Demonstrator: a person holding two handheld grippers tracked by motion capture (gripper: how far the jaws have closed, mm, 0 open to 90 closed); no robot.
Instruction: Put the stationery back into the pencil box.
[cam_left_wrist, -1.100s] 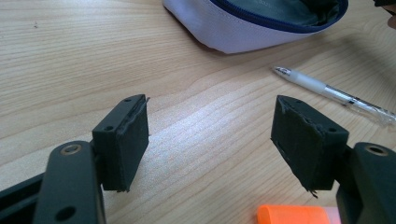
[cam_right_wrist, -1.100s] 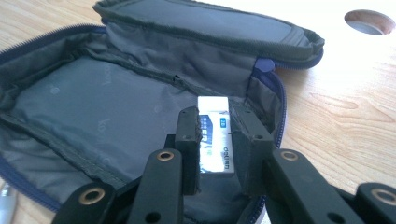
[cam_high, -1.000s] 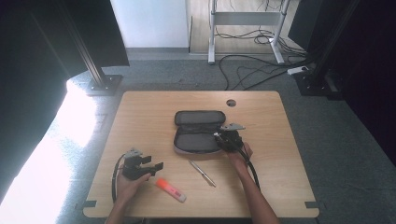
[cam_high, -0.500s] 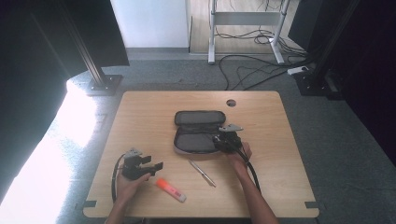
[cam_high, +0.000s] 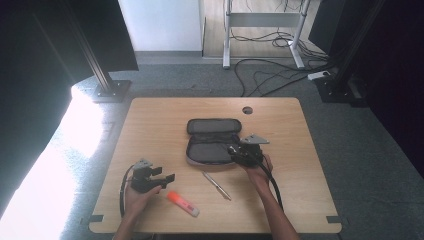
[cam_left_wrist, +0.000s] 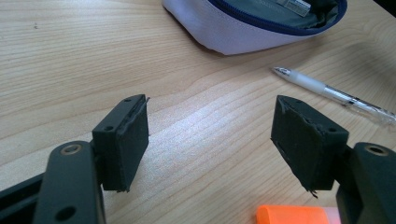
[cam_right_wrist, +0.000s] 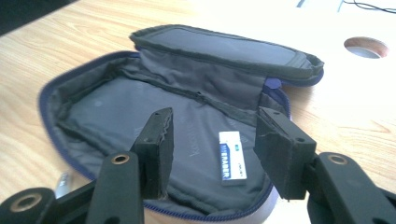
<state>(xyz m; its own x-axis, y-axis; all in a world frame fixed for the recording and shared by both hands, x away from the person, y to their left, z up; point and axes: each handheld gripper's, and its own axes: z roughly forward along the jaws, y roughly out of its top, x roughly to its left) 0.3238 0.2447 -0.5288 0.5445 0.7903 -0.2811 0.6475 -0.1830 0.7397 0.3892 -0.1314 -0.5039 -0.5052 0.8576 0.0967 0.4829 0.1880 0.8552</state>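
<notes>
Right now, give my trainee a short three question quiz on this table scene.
1. True or false: the eraser lies inside the open pencil case.
2. What lies nearest the left tool: A the orange highlighter, B the table's cable hole, C the eraser?
3. Fill in: the pen lies on the ____.

Key: 1 true. 2 A. 3 table.

- The white eraser (cam_right_wrist: 232, 157) lying inside the open pencil case (cam_right_wrist: 116, 116) bore blue lettering reading "ERASER" along its sleeve.
- A smaller line of print beside it was too small to read.
</notes>
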